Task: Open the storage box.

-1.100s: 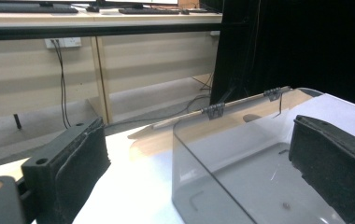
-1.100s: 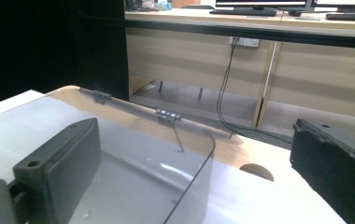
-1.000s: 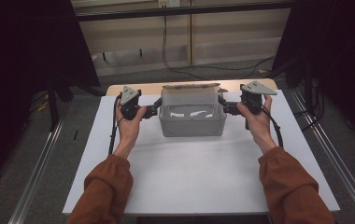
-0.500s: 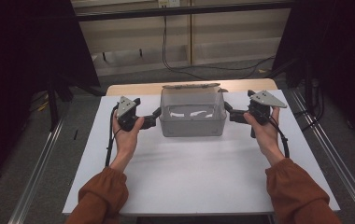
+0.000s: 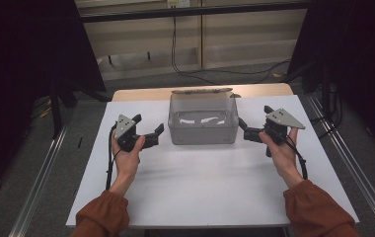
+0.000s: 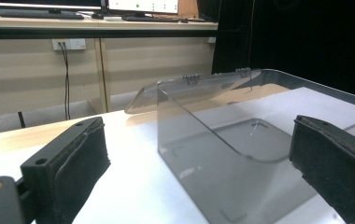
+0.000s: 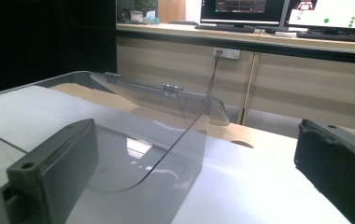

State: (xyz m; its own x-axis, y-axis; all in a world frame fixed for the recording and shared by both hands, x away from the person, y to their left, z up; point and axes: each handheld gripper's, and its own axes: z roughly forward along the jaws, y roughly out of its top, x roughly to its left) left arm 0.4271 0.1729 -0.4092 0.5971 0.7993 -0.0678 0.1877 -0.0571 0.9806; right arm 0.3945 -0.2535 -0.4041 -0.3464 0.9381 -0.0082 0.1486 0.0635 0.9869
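Clear plastic box (image 5: 203,123), lid flipped back, sits at table (image 5: 200,187) 12 o'clock; left gripper (image 5: 152,138) at its 9, right gripper (image 5: 245,132) at its 3, both jaws spread, empty. Likely a two-sided grab: close in level, squeeze opposite walls evenly. Transparent walls blur edges; contents hard to tell, looks empty.

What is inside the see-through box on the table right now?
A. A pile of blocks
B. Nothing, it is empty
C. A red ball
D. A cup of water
B. In the high view the clear box sits with its lid folded back, and you can see straight through the walls to its bare bottom; the left tool and right tool sit open on either side, apart from it.
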